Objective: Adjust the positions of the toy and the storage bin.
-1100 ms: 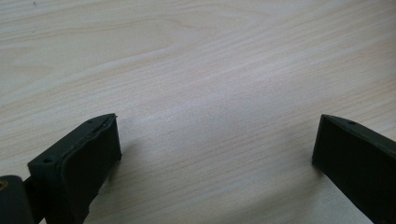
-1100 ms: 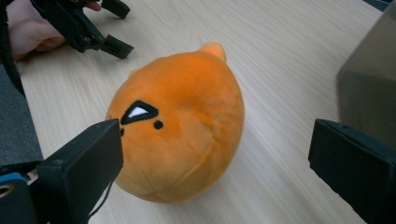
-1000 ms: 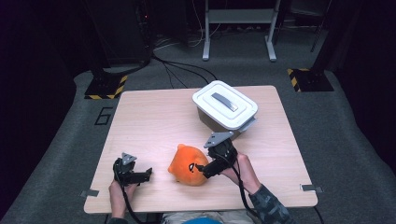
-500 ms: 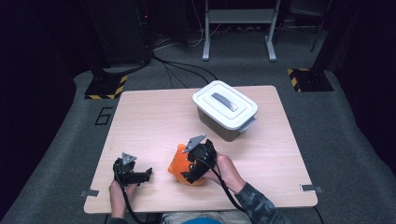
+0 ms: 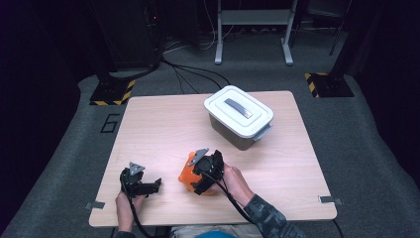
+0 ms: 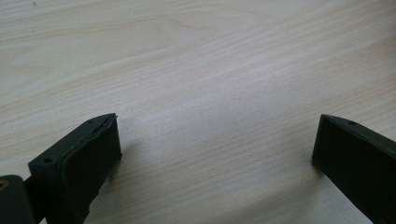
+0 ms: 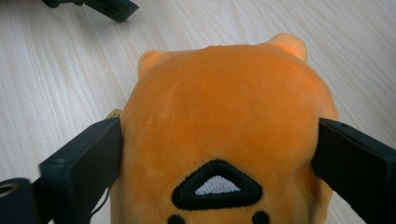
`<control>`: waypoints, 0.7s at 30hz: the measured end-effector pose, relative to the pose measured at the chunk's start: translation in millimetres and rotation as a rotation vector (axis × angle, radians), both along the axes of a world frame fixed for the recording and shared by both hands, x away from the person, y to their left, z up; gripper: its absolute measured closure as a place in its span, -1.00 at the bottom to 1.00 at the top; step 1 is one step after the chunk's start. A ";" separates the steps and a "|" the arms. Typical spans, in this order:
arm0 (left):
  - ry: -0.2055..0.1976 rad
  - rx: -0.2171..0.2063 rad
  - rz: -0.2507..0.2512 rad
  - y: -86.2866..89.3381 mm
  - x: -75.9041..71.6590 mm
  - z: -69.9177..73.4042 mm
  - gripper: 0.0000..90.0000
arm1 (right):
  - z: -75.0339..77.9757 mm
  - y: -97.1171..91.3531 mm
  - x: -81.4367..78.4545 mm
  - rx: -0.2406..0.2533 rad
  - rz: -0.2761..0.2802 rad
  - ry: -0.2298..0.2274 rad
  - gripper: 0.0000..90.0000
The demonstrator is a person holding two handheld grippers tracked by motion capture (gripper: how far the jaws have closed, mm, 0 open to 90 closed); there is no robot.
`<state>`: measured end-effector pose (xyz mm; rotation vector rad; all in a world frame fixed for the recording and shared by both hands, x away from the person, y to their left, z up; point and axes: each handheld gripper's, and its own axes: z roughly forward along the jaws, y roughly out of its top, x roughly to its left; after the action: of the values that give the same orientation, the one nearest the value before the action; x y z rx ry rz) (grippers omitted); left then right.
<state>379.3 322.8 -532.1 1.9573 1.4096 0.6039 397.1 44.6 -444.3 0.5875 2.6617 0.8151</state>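
Observation:
An orange plush toy (image 5: 186,174) with a black embroidered triangle lies on the wooden table (image 5: 163,124) near the front middle. My right gripper (image 5: 198,177) reaches over it from the right. In the right gripper view the toy (image 7: 224,102) sits between the jaws of that gripper (image 7: 217,140), and both pads touch its sides. The jaws have just been closing on it. My left gripper (image 5: 154,186) rests low at the front left, apart from the toy. Its jaws (image 6: 215,144) stand wide open over bare wood with nothing between them.
A white lidded plastic box (image 5: 238,116) with a grey handle stands at the back right of the table. Black cables trail from both grippers toward the front edge. Dark carpet and stand legs surround the table.
My right gripper has moved left and down from beside the plush toy to over it, with its jaws now around the toy. The left gripper has stayed put.

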 end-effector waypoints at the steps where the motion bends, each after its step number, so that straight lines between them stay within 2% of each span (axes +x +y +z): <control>1: 0.000 0.000 0.000 0.0 0.0 0.0 -0.98 | -0.5 -0.6 0.1 0.005 -0.002 0.003 -0.78; 5: 0.000 0.000 0.000 0.0 0.0 0.0 -0.98 | -1.9 -2.7 2.5 0.012 0.010 0.006 -0.65; 11: 0.000 0.000 0.000 0.0 0.0 0.0 -0.98 | -6.9 -8.9 8.4 0.037 0.006 0.039 -0.13; 15: 0.000 0.000 0.000 0.0 0.0 0.0 -0.98 | -10.2 -13.6 6.4 0.077 0.016 0.018 0.19; 18: 0.000 0.000 0.000 0.0 0.0 0.0 -0.98 | -11.0 -17.4 4.6 0.110 0.009 0.020 0.33; 21: 0.000 0.000 0.000 0.0 0.0 0.0 -0.98 | -10.2 -20.2 3.2 0.134 0.002 0.012 0.38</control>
<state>379.3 322.8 -532.1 1.9571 1.4096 0.6038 400.3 24.4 -454.6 0.6233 2.6339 0.9990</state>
